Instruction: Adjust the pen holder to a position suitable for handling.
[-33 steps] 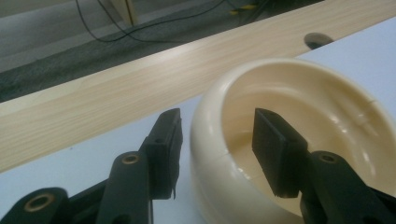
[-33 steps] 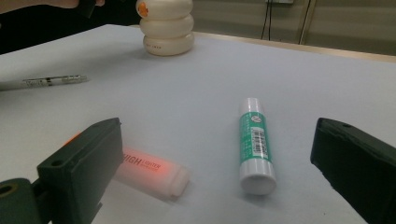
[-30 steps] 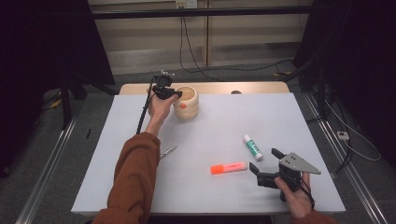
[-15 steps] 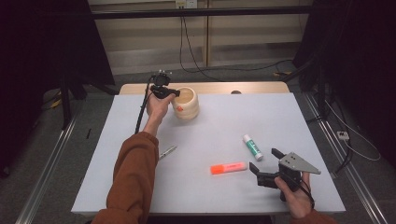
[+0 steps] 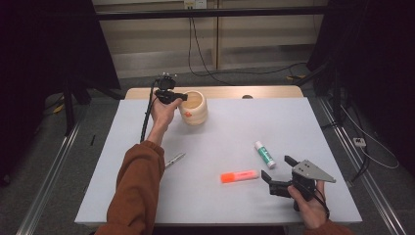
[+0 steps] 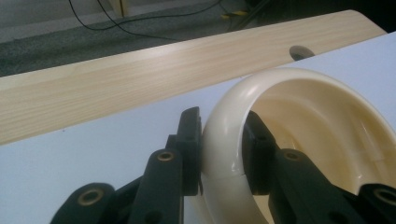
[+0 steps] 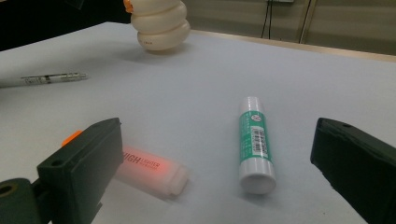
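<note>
Left tool (image 6: 223, 154) just closed, clamped on cream cup (image 6: 299, 140) rim, one jaw inside, one outside; cup at counter (image 5: 235, 142) far edge. Right tool (image 7: 210, 177) jaws apart, straddling glue stick (image 7: 254, 140) and orange highlighter (image 7: 154, 170); high view adds pen (image 5: 174, 159).

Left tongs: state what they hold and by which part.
The left tongs are shut on the cream cup, gripping its rim, one jaw outside the wall and one inside. They have just been closing on it.

Cream ribbed cup (image 5: 194, 108), upright (rim pinched), far edge
</note>
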A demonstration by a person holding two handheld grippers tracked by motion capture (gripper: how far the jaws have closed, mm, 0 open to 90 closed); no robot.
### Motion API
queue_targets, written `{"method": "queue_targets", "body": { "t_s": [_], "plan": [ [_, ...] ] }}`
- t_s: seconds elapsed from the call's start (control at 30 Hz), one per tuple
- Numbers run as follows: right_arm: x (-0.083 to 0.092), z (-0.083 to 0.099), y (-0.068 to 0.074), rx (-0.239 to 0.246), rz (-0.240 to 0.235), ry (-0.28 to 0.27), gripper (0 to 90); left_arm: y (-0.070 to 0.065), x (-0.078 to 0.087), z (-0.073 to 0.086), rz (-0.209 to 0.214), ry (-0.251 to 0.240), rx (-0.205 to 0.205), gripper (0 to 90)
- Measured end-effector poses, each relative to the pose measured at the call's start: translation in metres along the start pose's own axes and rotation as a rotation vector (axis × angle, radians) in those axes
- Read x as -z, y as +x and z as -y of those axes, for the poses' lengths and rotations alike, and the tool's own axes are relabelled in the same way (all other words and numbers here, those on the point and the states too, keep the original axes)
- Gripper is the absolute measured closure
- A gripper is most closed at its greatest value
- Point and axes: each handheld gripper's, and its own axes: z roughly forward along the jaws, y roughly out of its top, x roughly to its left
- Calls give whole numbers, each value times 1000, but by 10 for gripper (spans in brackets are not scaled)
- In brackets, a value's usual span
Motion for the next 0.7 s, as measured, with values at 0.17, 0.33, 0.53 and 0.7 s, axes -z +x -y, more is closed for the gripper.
{"method": "queue_targets", "body": {
  "t_s": [0.17, 0.33, 0.53, 0.7],
  "plan": [
    [0, 0, 0, 0, 1, 0, 24, -3, 9, 3, 12, -18, 8, 727],
    [0, 0, 1, 3, 5, 1, 24, -10, 21, 6, 12, -26, 0, 726],
    [-1, -1, 2, 9, 2, -1, 24, -22, 37, 12, 21, -55, -24, 722],
    [0, -1, 1, 4, 9, 0, 24, -35, 47, 18, 28, -65, -41, 730]
  ]
}}
